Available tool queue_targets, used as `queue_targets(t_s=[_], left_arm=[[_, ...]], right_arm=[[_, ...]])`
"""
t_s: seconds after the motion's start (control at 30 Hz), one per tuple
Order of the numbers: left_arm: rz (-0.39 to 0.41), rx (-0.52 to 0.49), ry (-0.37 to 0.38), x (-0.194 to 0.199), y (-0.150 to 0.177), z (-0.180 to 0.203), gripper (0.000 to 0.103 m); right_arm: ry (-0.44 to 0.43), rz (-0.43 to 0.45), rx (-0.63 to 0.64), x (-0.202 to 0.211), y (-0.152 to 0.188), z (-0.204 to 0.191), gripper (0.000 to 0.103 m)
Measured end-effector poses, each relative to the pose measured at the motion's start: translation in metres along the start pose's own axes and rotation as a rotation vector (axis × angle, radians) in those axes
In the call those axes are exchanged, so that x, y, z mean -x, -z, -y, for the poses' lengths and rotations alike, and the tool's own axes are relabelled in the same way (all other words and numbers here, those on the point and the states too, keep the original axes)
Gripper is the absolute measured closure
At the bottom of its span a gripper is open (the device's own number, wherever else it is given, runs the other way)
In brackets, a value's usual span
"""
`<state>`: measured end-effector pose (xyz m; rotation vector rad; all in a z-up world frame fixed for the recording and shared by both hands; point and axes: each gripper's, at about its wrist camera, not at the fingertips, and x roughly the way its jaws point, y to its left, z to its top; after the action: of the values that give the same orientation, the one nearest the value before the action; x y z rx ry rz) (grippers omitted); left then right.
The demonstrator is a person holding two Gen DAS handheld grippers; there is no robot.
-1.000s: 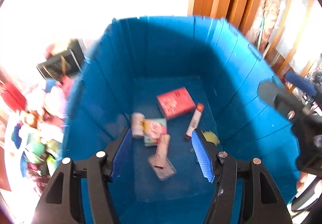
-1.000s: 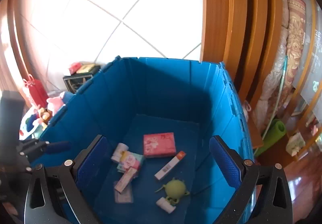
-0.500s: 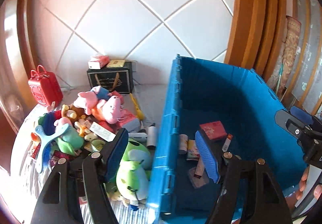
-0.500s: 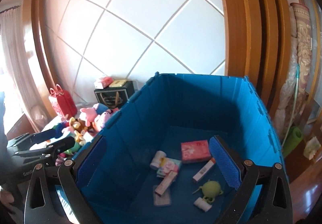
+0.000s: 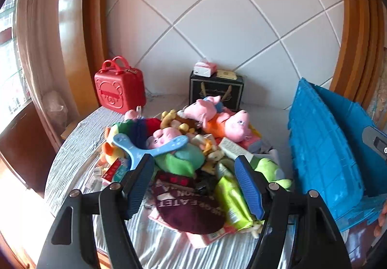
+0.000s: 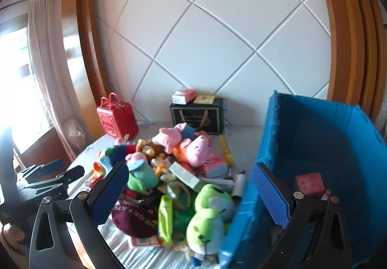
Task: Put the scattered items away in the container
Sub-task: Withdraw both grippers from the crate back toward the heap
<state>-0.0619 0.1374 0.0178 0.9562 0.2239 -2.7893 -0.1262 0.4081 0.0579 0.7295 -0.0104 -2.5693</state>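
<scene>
Lower centre of frame: left gripper [image 5: 194, 183] agape, empty, jaws just widened | right gripper [image 6: 191, 192] wide, empty | toy pile [image 5: 183, 145] centre | blue bin [image 6: 314, 148] right

1. Maroon cap [image 5: 191, 211], near the front of the pile: white letters, upside down, partly readable as "EATE"; the rest is cut off.
2. Every other label is too blurred or small to read.

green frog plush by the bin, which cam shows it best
The right wrist view: the green frog plush lies whole between that tool's fingers, face and body showing, against the blue bin. The left wrist view shows only part of it, hidden behind a blue finger pad.
</scene>
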Motion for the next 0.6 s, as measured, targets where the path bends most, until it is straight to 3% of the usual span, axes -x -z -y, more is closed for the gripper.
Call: queue_targets(t_s=[0.23,0.4,0.6], left_arm=[[-0.097,0.032,-0.016,-0.036,0.026,-0.053,0.035],[-0.131,0.037,-0.029,-0.057,0.041,-0.060,0.035],[-0.160,0.036,-0.106,-0.074,0.048,-0.077,0.035]], right_arm=[[0.009,-0.163,0.001,-0.051,0.037,-0.052,0.000],[0.015,-0.233,0.011,-0.079,0.055,-0.053,0.000],[-0.038,-0.273,-0.018,-0.111,0.068,-0.041,0.000]])
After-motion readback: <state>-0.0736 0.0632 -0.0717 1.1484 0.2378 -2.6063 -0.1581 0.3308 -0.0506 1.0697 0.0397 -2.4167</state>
